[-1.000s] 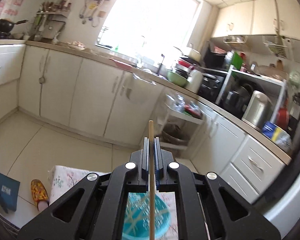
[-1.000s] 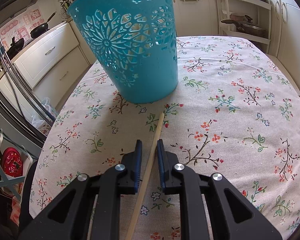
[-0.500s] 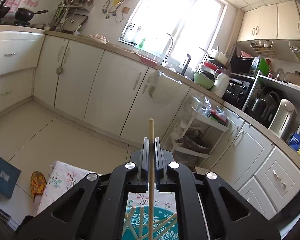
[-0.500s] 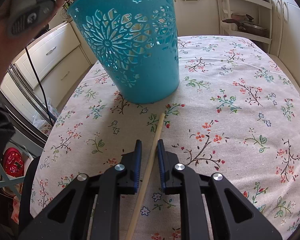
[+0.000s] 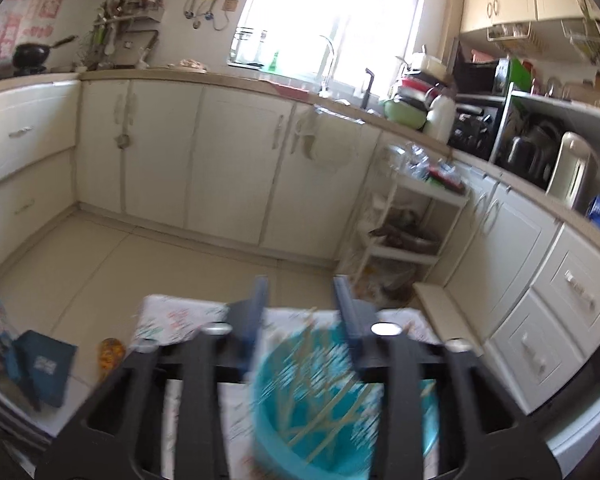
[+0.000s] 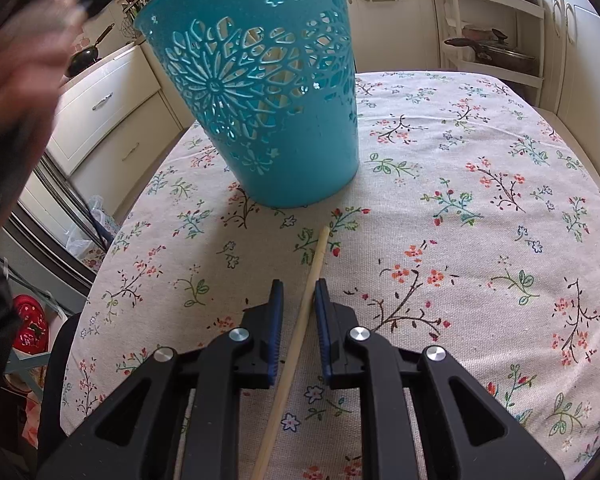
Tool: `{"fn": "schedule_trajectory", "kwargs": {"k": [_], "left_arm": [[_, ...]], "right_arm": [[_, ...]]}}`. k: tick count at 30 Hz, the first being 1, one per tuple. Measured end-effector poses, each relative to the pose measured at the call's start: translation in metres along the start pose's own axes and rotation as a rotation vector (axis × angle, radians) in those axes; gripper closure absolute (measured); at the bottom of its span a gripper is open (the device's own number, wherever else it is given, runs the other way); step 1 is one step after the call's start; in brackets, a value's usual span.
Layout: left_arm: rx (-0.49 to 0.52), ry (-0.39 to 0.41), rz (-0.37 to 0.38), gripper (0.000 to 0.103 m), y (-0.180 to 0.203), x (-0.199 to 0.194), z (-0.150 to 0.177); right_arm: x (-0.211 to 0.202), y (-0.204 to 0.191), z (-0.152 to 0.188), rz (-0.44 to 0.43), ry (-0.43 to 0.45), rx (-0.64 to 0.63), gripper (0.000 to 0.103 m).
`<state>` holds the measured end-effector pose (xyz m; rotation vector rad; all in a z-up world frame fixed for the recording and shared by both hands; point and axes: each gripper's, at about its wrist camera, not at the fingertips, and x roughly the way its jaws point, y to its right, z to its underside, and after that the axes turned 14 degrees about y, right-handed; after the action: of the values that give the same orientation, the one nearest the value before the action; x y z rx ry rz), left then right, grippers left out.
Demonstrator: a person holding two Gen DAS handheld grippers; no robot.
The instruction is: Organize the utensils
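Chopstick [image 5: 320, 432] has dropped into basket [image 5: 268, 412]; left jaws now parted.

No readable text, labels blurred, illegible

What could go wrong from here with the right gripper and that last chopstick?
1. The right gripper straddles the chopstick with jaws apart; the stick lies flat on the tablecloth and angled, so closing may roll or pivot it out.
2. The teal basket stands close ahead; lifting the long stick could knock its wall.
3. The left gripper hangs open above the basket; the two could collide.
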<state>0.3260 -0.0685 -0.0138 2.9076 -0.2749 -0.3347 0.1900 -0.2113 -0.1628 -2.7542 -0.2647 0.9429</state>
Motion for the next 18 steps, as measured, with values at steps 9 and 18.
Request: {"fn": "schedule_trajectory", "kwargs": {"k": [9,18], "left_arm": [[0.137,-0.159,-0.124,0.03,-0.039,-0.062,0.094],[0.19,-0.35,-0.132,0.023,-0.048,-0.037,0.149]], "right_arm": [[-0.002,-0.001,0.002,0.007,0.002,0.007,0.081],[-0.009,-0.013,0.008,0.119,0.018,-0.035,0.09]]}}
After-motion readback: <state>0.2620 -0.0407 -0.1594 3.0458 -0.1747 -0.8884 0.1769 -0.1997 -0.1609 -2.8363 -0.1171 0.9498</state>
